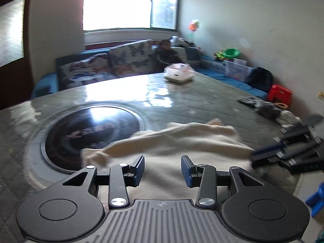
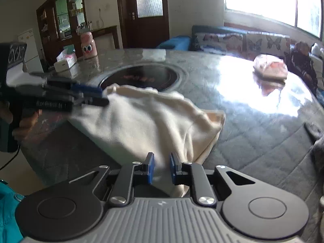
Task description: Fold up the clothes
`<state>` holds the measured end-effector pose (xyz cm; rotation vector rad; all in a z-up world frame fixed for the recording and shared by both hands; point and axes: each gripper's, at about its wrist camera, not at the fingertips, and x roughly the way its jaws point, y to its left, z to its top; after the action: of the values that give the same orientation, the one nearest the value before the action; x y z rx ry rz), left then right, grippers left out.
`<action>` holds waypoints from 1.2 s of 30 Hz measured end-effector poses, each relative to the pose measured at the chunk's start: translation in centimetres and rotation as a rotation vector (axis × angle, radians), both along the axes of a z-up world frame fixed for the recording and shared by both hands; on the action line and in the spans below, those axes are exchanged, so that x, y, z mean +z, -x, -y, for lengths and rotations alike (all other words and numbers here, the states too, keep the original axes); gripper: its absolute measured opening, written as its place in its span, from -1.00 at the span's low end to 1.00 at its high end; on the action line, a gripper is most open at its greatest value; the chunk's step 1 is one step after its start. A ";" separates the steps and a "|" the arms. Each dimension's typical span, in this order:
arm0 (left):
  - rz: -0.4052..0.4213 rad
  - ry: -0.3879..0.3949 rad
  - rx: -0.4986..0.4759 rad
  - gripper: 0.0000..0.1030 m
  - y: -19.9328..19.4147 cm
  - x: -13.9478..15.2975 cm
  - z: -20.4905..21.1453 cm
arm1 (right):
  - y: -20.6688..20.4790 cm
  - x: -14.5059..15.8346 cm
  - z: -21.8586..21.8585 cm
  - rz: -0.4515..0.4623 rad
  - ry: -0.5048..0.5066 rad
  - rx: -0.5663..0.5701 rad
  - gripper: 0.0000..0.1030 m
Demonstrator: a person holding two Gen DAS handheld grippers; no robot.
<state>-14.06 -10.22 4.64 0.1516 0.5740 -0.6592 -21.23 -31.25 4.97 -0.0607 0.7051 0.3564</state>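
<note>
The cream garment (image 2: 145, 121) lies on the worktop (image 2: 243, 109) ahead of both tools. Right tool (image 2: 161, 167) pinches its near corner; left tool (image 1: 163, 171) hangs open, empty. One-sided pulling could drag it crooked.

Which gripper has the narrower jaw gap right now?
The right gripper: its jaws nearly meet, with the cream cloth bunched between them. The left gripper stands clearly wider above the cloth.

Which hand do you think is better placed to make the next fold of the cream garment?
Right, probably: the right gripper is closed on the near edge of the cream garment, while the left gripper hangs open above it, gripping nothing.
</note>
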 end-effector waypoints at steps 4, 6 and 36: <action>-0.005 -0.007 -0.071 -0.16 0.9 -0.3 2.0 | -1.2 0.1 0.3 0.002 -0.014 -0.010 -0.72; -0.011 -0.011 -0.093 -0.16 1.1 -0.5 2.7 | -2.0 -0.8 0.5 -0.037 -0.013 -0.025 -0.72; -0.055 -0.018 -0.358 -0.16 2.3 -2.3 10.2 | -6.7 -2.3 2.3 0.039 0.139 -0.141 -0.93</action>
<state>-16.38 -20.47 2.31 0.2574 0.6114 -1.0079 -14.49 -33.53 2.68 -0.1489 0.6909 0.1707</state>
